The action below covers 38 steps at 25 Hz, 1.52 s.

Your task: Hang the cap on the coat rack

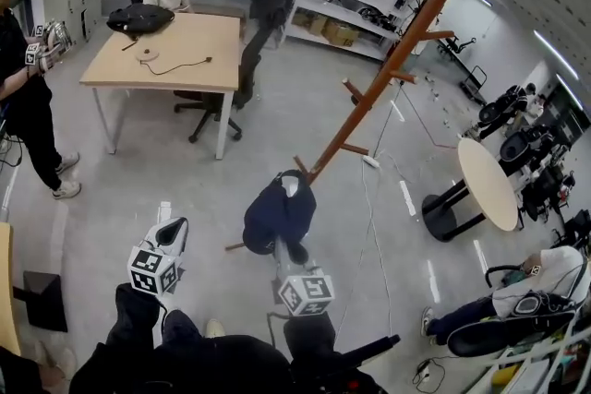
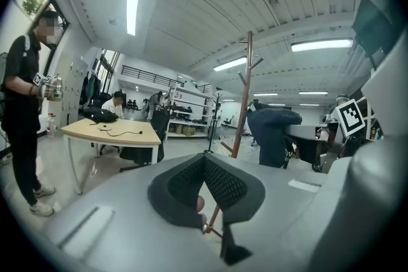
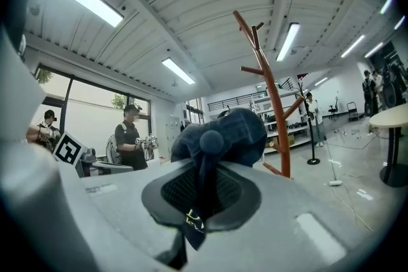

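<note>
A navy cap [image 1: 280,210] hangs in front of me with my right gripper [image 1: 294,252] shut on a fold of its fabric. In the right gripper view the cap [image 3: 220,134] bulges just past the pinching jaws of that gripper [image 3: 201,165]. The brown wooden coat rack [image 1: 388,74] stands right behind the cap, its pegs bare; the pole [image 3: 274,99] rises to the cap's right. My left gripper [image 1: 169,237] is held to the left of the cap, shut and holding nothing [image 2: 204,159]. From it I see the cap [image 2: 274,130] beside the rack [image 2: 245,92].
A wooden table [image 1: 175,51] with a black bag and an office chair [image 1: 242,74] stand at the back left. A person [image 1: 23,97] with grippers stands at the far left. A round white table [image 1: 488,183] is on the right. Cables [image 1: 371,198] run across the floor by the rack's base.
</note>
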Tool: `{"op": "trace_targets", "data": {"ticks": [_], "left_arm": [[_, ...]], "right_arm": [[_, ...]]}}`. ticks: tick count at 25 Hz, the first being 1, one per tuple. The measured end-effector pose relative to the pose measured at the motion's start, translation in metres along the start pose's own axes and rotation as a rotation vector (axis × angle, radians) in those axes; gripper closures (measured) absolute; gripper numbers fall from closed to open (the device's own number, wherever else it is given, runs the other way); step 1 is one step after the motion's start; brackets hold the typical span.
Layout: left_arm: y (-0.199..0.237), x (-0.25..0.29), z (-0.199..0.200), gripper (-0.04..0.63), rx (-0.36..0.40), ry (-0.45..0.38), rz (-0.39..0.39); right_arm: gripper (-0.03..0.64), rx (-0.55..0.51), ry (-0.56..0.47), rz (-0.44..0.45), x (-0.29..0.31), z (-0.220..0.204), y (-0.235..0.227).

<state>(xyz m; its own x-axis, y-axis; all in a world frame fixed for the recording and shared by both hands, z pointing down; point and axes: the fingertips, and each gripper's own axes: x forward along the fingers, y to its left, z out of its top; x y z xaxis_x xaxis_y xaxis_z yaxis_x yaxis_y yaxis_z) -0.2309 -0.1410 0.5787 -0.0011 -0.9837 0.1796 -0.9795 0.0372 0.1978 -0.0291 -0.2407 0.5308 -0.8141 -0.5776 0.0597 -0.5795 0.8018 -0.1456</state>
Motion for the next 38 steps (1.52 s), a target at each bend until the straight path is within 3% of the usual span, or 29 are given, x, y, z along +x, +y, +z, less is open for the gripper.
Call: {"op": "trace_targets", "data": {"ticks": [24,38], "left_arm": [[0.042,0.156,0.047,0.594,0.071,0.071,-0.361],[0.063,0.213,0.063,0.594,0.082,0.1,-0.479]], "right_arm": [[0.606,-0.109,-0.24,-0.351,0.06,0.115,-0.033],[0.606,-0.171,-0.339,-0.462,0.081,0.171,-0.033]]}}
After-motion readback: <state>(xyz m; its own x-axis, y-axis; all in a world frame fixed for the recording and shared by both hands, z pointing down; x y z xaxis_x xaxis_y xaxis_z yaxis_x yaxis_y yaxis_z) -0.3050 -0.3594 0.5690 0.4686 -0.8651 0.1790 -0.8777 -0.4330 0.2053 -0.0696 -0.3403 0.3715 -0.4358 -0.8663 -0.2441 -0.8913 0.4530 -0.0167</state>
